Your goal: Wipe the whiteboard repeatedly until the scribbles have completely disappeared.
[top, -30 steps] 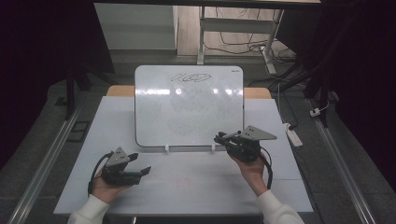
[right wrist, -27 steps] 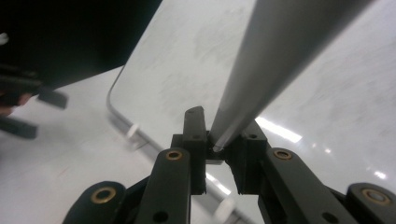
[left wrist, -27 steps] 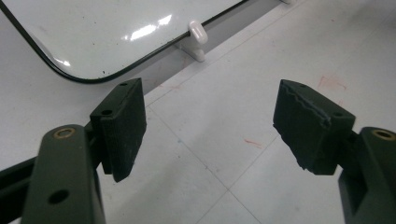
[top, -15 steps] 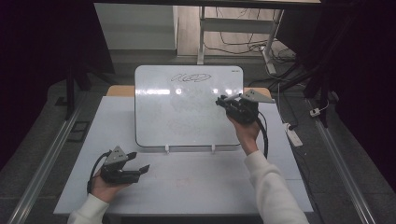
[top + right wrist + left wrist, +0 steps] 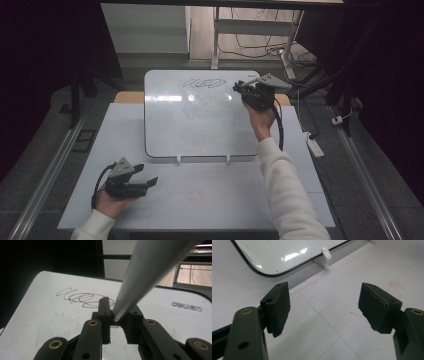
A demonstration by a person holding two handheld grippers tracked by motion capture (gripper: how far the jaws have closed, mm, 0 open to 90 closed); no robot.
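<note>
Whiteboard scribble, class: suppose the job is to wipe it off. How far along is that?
Done: nothing visibly; the scribble is intact at the top of the whiteboard. In hand: the right gripper hovers beside the scribble, jaws close together; I cannot tell if they hold anything. Left: probably the whole wipe. The left gripper rests open on the table.
</note>
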